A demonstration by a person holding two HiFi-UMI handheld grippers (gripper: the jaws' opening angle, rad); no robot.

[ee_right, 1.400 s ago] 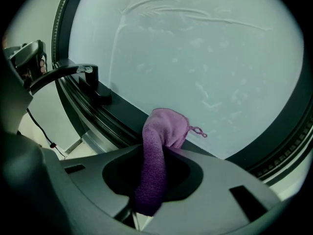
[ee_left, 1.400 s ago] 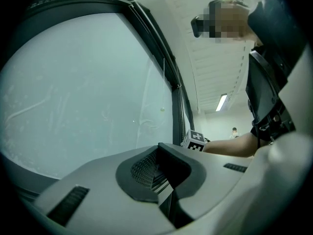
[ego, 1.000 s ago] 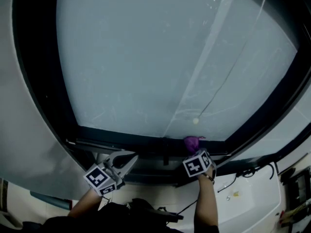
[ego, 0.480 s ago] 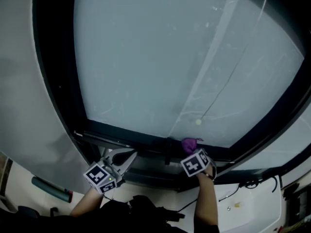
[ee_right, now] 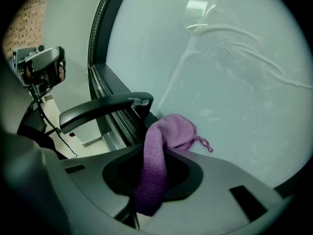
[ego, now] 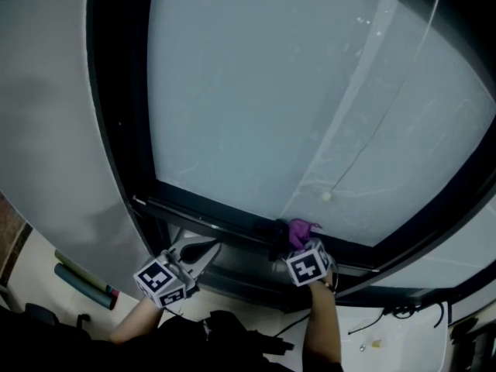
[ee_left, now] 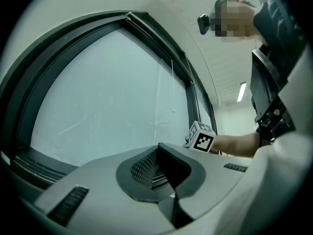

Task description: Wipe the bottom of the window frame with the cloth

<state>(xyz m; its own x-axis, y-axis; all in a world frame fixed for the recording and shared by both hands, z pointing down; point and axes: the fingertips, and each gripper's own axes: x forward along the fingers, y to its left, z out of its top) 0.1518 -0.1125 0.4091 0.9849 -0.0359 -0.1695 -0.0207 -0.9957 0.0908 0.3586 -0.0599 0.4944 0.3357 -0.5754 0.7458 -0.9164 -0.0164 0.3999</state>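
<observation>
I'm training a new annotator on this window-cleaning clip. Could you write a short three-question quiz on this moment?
1. Multiple choice: the cloth clamped in the right gripper is A purple, B white, C green.
2. True or false: the left gripper also holds a cloth.
3. Fill in: in the right gripper view, the black window handle shows to the cloth's ____.
Key: 1 A. 2 False; its jaws are shut on nothing. 3 left.
</observation>
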